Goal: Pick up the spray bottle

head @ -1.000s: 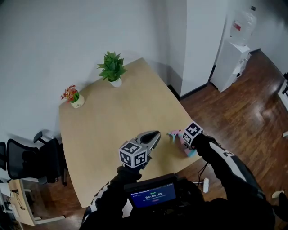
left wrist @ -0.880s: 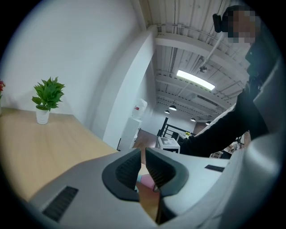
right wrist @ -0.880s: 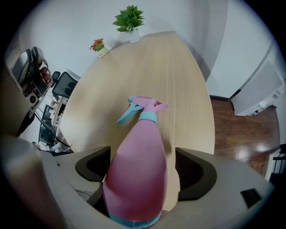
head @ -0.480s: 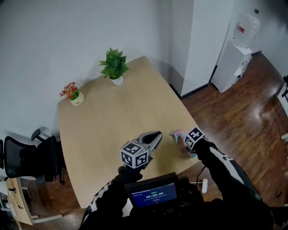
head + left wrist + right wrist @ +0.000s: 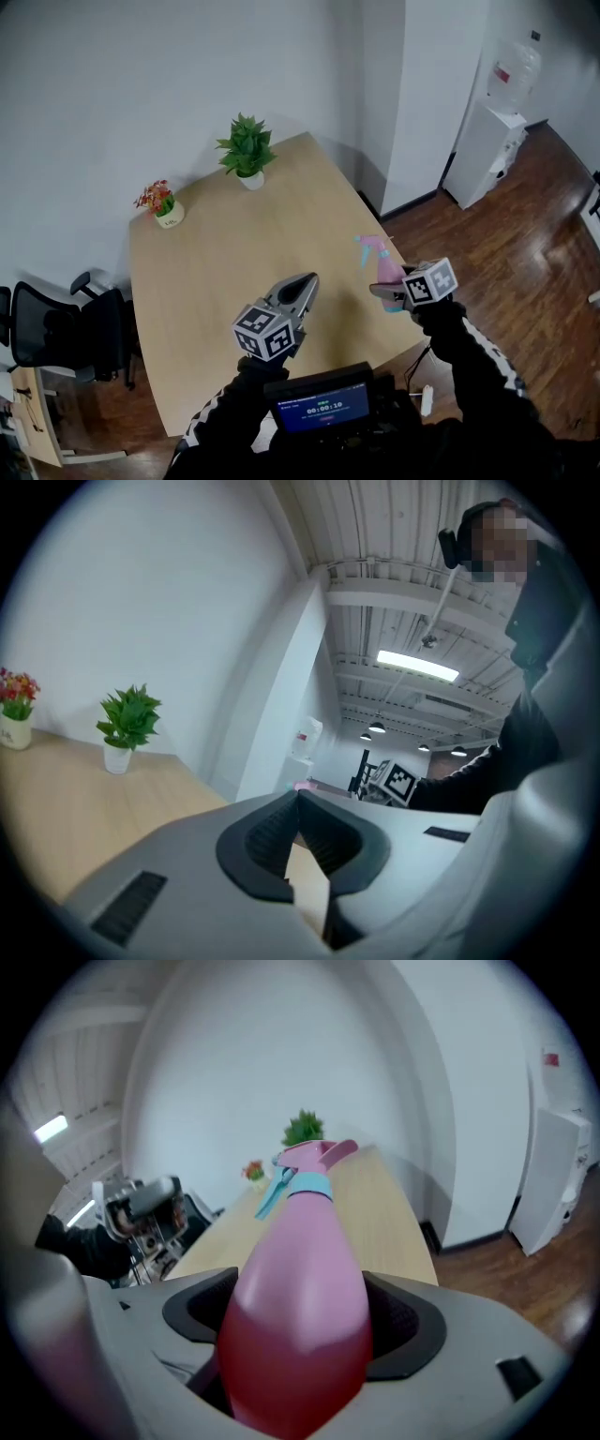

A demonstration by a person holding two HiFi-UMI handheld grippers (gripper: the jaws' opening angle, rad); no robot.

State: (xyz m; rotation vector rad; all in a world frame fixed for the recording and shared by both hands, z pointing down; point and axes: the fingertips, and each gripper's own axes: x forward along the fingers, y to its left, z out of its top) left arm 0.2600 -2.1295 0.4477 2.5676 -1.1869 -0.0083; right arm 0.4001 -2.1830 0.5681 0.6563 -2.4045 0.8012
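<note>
The pink spray bottle (image 5: 385, 269), with a teal trigger head, hangs in the air above the right edge of the wooden table (image 5: 234, 258). My right gripper (image 5: 388, 292) is shut on the bottle's body. In the right gripper view the bottle (image 5: 298, 1288) fills the space between both dark pads (image 5: 401, 1316), nozzle pointing away. These jaws have just been closing on the bottle between them. My left gripper (image 5: 301, 285) hovers over the table's near middle, shut with nothing in it. In its own view the left gripper (image 5: 298, 801) shows its tips meeting.
A green potted plant (image 5: 247, 151) and a small flower pot (image 5: 161, 203) stand at the table's far edge. A water dispenser (image 5: 487, 141) is by the wall at the right, an office chair (image 5: 47, 328) at the left. Wooden floor (image 5: 506, 262) lies beyond the table's right edge.
The right gripper has risen with the spray bottle, lifting it off the table near the right edge. The left gripper has shifted a little and lifted slightly.
</note>
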